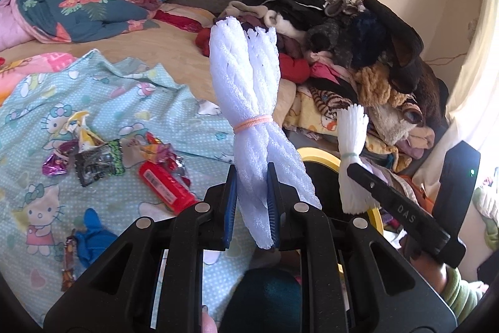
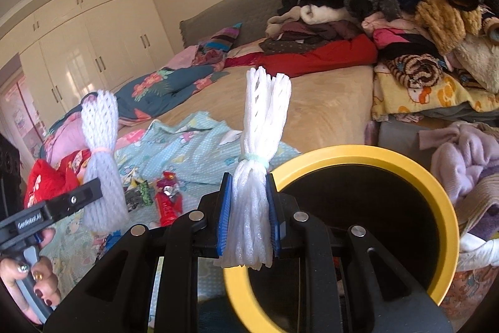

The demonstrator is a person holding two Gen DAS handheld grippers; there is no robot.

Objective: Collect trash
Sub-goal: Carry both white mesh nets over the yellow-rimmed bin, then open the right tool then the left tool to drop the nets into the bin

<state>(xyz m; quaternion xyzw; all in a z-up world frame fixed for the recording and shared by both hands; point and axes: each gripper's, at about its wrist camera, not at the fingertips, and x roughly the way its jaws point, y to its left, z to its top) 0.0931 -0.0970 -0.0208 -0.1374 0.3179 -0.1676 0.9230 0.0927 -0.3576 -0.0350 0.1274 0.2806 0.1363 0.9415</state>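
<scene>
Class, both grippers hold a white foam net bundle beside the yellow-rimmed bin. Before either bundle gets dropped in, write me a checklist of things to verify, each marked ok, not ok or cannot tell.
1. Left gripper clamped on the pink-banded foam bundle: ok, pads press both its sides.
2. Right gripper clamped on the green-banded foam bundle: ok.
3. Yellow-rimmed bin mouth open and unblocked: ok.
4. Green-banded bundle over the bin mouth: cannot tell; it shows at the rim's left edge.
5. Room left inside the bin: cannot tell, the inside is dark.
6. Bed cleared of trash: not ok, wrappers and a red pack lie on the blue sheet.
</scene>
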